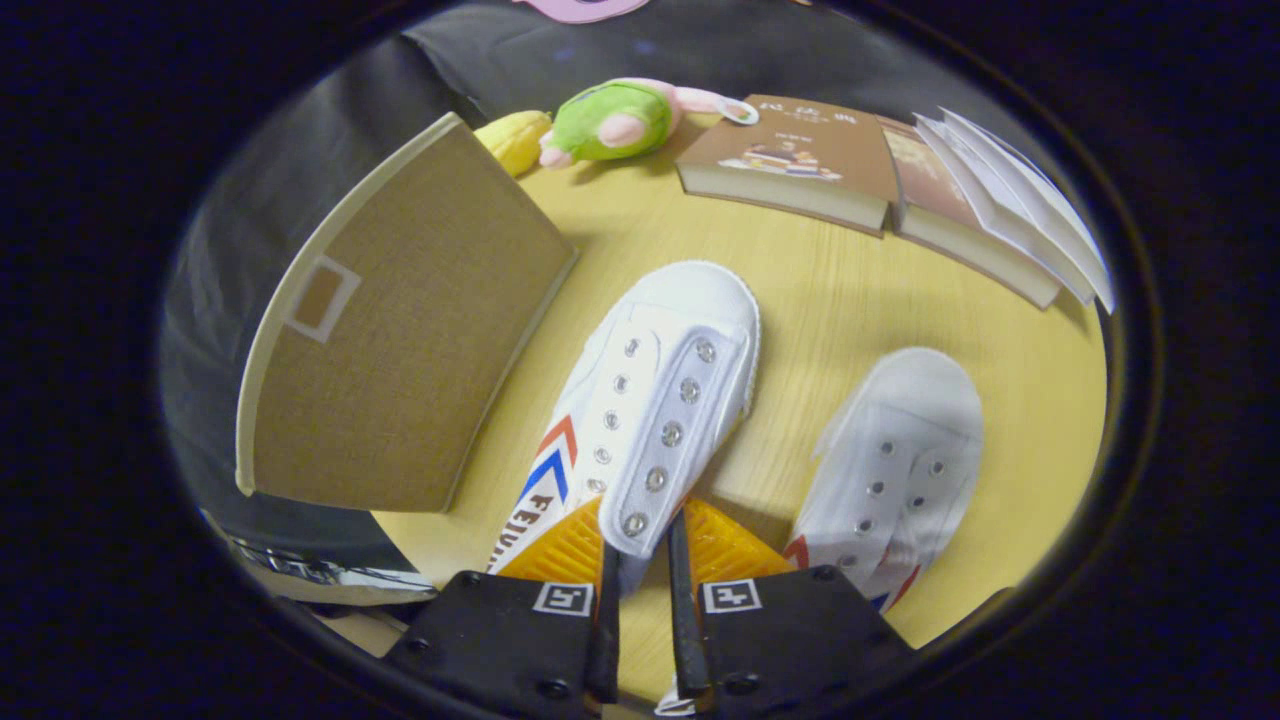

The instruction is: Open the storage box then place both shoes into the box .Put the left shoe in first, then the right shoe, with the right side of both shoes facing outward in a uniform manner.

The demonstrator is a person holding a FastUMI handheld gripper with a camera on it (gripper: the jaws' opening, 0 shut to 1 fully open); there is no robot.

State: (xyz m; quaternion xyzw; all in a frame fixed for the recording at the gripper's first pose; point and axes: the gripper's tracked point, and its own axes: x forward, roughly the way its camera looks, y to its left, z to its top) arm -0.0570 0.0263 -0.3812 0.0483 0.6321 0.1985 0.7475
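Now the gripper has its fingers closed in on the eyelet flap of the nearer shoe, pinching that strip of canvas between them. That shoe looks raised off the yellow table, judging by the shadow under it, toe pointing away from the fingers, striped side turned toward the storage box. Canvas like this should be light and soft, so the flap will likely bend and let the shoe dangle and swing; a hold nearer the stiff rubber edge or heel would steady it better. The box stands just beside the shoe, its woven panel tilted up, its inside hidden from here. The second shoe lies flat on the table on the other side of the fingers, close by.
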